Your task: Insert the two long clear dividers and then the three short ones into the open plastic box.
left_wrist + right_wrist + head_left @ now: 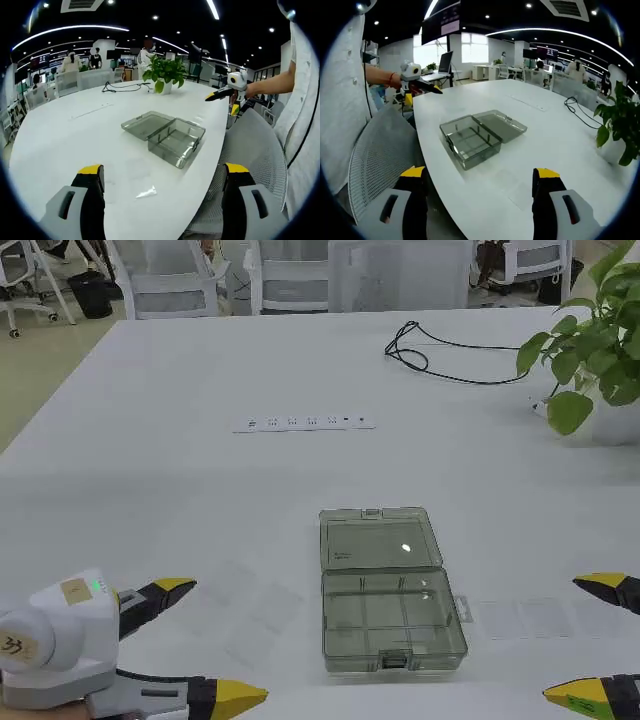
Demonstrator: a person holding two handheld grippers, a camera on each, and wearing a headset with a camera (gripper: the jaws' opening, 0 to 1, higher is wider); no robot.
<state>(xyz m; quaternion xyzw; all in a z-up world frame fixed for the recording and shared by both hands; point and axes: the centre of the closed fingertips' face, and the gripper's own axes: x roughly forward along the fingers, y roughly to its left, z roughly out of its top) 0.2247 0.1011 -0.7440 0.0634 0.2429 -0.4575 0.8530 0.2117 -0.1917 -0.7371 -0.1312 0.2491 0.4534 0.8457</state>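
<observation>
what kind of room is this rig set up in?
Most likely an open-plan office. There is a big white meeting table with a flush power strip, office chairs along its far side, a potted plant, and a desk with a monitor beyond.

The head view looked forward and down from the near edge of the white surface (200, 470), with the open plastic box (390, 585) close, just right of centre. The camera on the left gripper (163, 172) looked low across the surface at the box from its left. The one on the right gripper (480, 173) looked from its right. All three views shared the box, and each gripper view caught the other gripper.
</observation>
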